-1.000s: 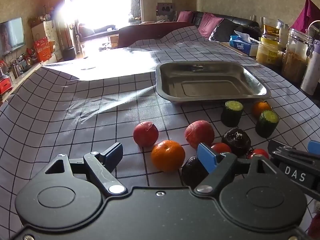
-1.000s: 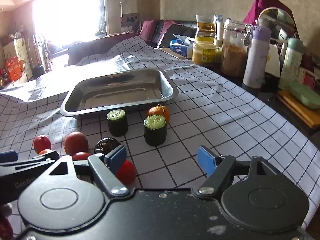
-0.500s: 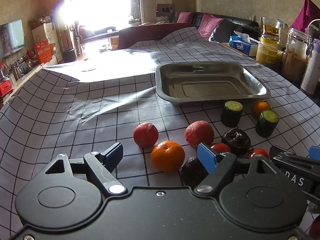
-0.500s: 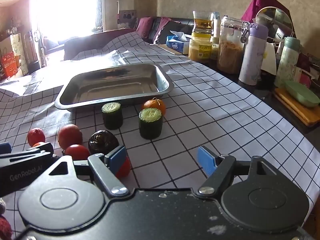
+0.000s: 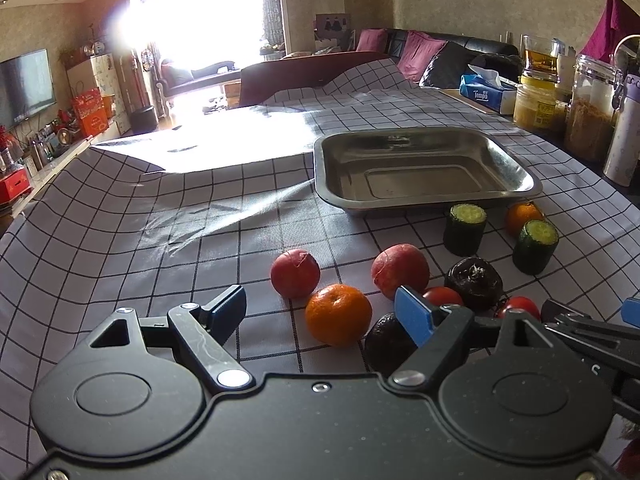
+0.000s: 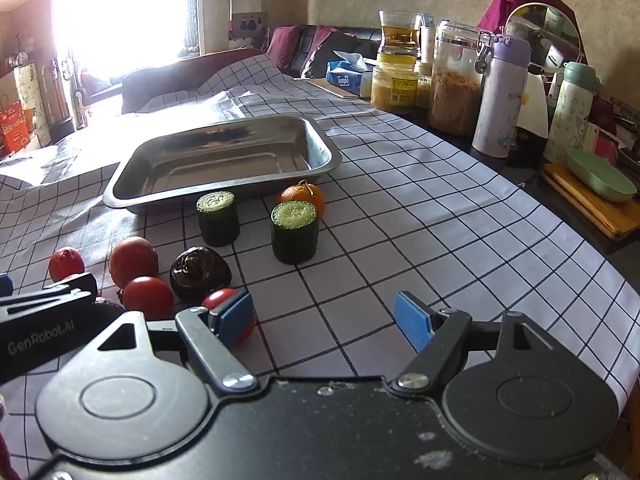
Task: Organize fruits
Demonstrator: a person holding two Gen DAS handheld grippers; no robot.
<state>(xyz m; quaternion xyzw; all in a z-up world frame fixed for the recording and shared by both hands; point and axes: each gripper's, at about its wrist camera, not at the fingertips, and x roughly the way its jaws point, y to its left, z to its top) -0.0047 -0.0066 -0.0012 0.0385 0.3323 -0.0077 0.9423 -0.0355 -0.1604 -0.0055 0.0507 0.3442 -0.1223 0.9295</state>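
Nothing on the checked tablecloth (image 5: 120,240) has shifted; only the right gripper (image 6: 324,314) has crept forward, fingers spread wide and empty. Left gripper (image 5: 320,308) hovers equally agape above the round orange mandarin (image 5: 338,314), with the empty steel tray (image 5: 520,168) behind.

Both cams are low over the checked tablecloth (image 5: 120,240), looking forward along their own fingers toward the steel tray (image 5: 424,200) and the bright window behind it.

My left wrist cam sits left of the fruit cluster, close in: the near orange (image 5: 338,314) is just past the left gripper (image 5: 322,310).

My right wrist cam sits further right, angled slightly left; the jars and flasks (image 6: 456,80) run along its right edge.

Overlap: tray, both cucumber pieces (image 6: 295,232), far orange (image 6: 302,197), tomatoes, dark fruit. Each cam catches the other gripper at its frame edge: right gripper (image 5: 592,332) in the left view.
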